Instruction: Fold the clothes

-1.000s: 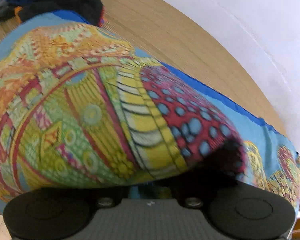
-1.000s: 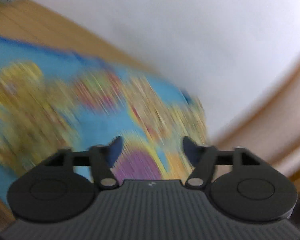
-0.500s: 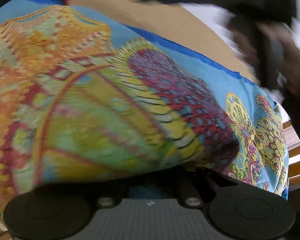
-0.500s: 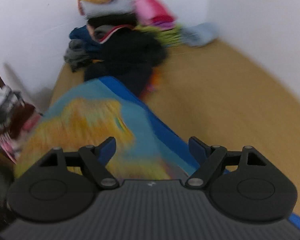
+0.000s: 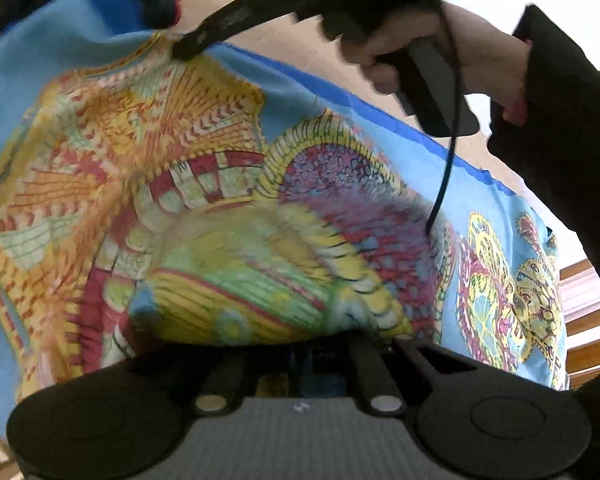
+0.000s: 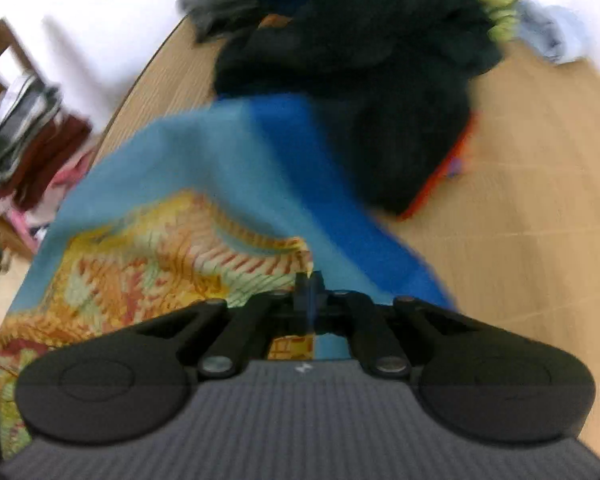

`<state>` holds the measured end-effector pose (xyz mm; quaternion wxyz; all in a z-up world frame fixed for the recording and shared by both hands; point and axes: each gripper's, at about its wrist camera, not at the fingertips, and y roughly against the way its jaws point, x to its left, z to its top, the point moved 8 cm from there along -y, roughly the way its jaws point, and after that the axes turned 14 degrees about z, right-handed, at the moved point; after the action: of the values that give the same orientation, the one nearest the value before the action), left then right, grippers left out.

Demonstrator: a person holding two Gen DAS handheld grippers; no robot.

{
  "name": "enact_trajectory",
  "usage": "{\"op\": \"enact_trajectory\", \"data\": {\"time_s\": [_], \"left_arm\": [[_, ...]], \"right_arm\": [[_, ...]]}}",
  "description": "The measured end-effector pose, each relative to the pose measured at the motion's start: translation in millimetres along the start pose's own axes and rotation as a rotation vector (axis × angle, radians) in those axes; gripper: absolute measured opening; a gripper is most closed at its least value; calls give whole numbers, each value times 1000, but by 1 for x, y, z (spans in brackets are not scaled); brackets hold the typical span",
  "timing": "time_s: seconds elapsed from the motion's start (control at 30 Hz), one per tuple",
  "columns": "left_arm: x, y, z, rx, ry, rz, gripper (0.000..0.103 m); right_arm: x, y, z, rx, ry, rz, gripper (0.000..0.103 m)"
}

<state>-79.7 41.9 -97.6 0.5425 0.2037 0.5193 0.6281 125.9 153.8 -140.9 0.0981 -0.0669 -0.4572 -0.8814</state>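
Right now both of your grippers have hold of the patterned scarf (image 5: 228, 184), a light blue cloth with a darker blue border and orange, yellow, red and purple ornament, which lies spread over the wooden desk (image 6: 532, 216). Your left gripper (image 5: 300, 344) has its fingers pressed together on a bunched fold of the cloth at the near side; the fabric humps up right in front of its camera and hides the fingertips. Your right gripper (image 6: 309, 286) has its fingers closed on the scarf near the far corner, just where the orange pattern meets the blue field, and in the left wrist view you can see the cloth puckering under that pinch. Your right hand (image 5: 440, 48) wraps the grip, with a black sleeve (image 5: 572, 128) behind it. Beyond the far edge of the scarf sits a pile of dark clothes (image 6: 380, 60), touching or overlapping the blue border.
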Motion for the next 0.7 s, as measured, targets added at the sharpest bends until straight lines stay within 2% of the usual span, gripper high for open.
{"op": "enact_trajectory", "data": {"time_s": [0.03,0.1,0.13,0.23,0.33,0.4,0.53,0.6,0.63,0.67,0.7], "left_arm": [[-2,9,-8,-17,-10,1,7],[0,-35,22,-45,-17,9,7],[3,-43,30,-53,-14,10,7],[8,-47,45,-75,6,22,7],[19,-55,65,-113,25,85,7],[25,-59,78,-122,55,90,7],[47,-60,86,-119,82,156,8],[56,-52,79,-116,91,148,13],[58,-48,75,-114,96,142,19],[57,-46,74,-112,99,134,26],[59,-45,72,-112,98,128,29]], "right_arm": [[-4,15,5,-36,9,-27,3],[-33,60,20,-122,-17,-135,3],[-54,81,27,-148,-32,-208,3],[-121,137,46,-186,-65,-475,4],[-186,183,59,-219,-97,-793,4],[-222,202,62,-261,-172,-936,4],[-268,186,40,-161,-275,-1071,8],[-270,166,25,-79,-281,-1092,25],[-266,158,19,-62,-276,-1072,36],[-261,150,13,-44,-270,-1053,42],[-257,142,7,-27,-264,-1034,42]]}}
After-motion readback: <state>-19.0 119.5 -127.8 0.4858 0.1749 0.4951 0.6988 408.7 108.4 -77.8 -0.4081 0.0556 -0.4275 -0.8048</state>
